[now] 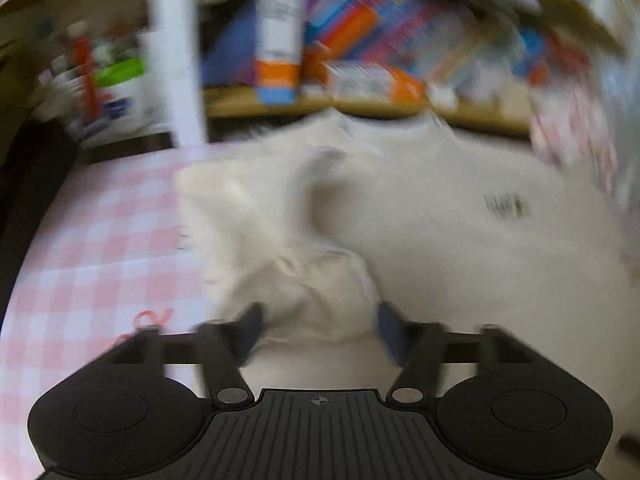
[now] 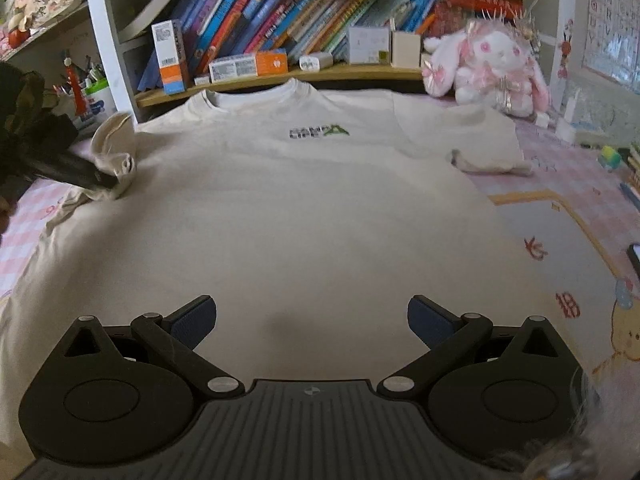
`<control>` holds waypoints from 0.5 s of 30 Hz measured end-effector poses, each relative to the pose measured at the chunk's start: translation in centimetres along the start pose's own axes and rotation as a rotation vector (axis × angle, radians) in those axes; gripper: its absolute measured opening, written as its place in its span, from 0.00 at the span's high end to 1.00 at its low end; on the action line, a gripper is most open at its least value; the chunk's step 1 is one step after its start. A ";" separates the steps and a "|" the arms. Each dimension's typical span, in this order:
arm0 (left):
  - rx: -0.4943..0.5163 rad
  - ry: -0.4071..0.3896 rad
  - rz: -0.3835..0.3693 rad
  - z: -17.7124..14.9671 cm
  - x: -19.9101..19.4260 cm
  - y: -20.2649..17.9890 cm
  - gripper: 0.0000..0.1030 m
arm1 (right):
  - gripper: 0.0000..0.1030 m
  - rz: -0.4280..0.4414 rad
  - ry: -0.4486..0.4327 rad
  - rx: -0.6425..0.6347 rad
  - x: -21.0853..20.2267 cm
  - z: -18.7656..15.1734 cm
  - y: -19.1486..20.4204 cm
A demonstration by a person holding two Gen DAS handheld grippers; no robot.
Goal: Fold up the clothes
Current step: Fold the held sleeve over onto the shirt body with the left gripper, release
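Nearest the lens in the right wrist view, the right gripper (image 2: 312,320) hangs with its two blue-padded fingers (image 2: 194,318) spread wide apart and nothing between them, poised over the lower front of a cream T-shirt (image 2: 304,208). The shirt lies flat, chest up, on a pink-and-white checked tablecloth (image 2: 576,168) covering the table, its collar toward the far edge and a small dark and green logo (image 2: 318,132) on the chest. One short sleeve (image 2: 486,142) is spread out toward the table's far right corner. At the far left side, the other sleeve (image 2: 114,148) is bunched and lifted, with the left gripper (image 2: 108,179) reaching in against it. In the blurred left wrist view, the left gripper (image 1: 318,324) has its fingers (image 1: 252,326) set either side of a gathered wad of that cream cloth (image 1: 316,296); whether they truly pinch it cannot be told through the blur. Beyond the far edge stands a shelf of books (image 2: 280,12) with some small boxes (image 2: 248,65) in front of them, and a pink and white plush rabbit (image 2: 486,66) sits at the far right corner.
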State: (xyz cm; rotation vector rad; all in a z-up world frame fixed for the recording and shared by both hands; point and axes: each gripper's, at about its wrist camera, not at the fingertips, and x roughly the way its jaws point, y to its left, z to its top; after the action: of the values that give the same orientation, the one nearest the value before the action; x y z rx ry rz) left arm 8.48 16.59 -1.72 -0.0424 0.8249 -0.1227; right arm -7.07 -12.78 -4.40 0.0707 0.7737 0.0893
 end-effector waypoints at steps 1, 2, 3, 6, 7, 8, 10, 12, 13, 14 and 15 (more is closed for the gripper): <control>-0.025 -0.024 0.009 0.2 -0.3 0.5 0.33 | 0.00 0.001 0.006 0.005 0.1 -0.1 -0.2; -0.049 -0.048 0.017 0.4 -0.5 1.1 0.33 | 0.00 0.001 0.010 0.012 0.2 -0.2 -0.5; -0.067 -0.068 0.024 0.8 -0.6 1.4 0.33 | 0.00 0.000 0.014 0.018 0.2 -0.3 -0.7; -0.045 -0.087 0.026 2.8 0.7 0.2 0.33 | 0.00 0.000 0.028 0.032 0.5 -0.6 -1.1; -0.019 -0.083 0.025 3.4 1.4 -0.7 0.33 | 0.00 0.000 0.033 0.036 0.6 -0.7 -1.2; 0.015 -0.076 0.029 3.9 2.2 -1.6 0.33 | 0.00 0.001 0.035 0.037 0.6 -0.8 -1.3; 0.090 -0.062 0.049 4.3 4.3 -3.7 0.33 | 0.00 0.000 0.036 0.040 0.6 -0.9 -1.5; 0.180 -0.046 0.120 4.4 6.7 -5.8 0.35 | 0.00 -0.002 0.039 0.043 0.6 -1.0 -1.7; 0.224 -0.036 0.162 4.5 7.9 -6.7 0.39 | 0.00 -0.004 0.040 0.045 0.6 -1.1 -1.9; 0.258 -0.019 0.198 4.5 9.2 -7.5 0.49 | 0.00 -0.005 0.042 0.047 0.6 -1.1 -2.0; 0.267 0.010 0.215 4.5 10.3 -7.8 0.56 | 0.00 -0.005 0.044 0.048 0.6 -1.2 -2.1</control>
State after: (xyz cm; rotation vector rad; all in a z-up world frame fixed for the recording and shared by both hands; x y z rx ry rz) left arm 18.00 7.46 -5.56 0.2980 0.8117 -0.0298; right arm -7.37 -14.78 -5.86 0.1121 0.8200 0.0677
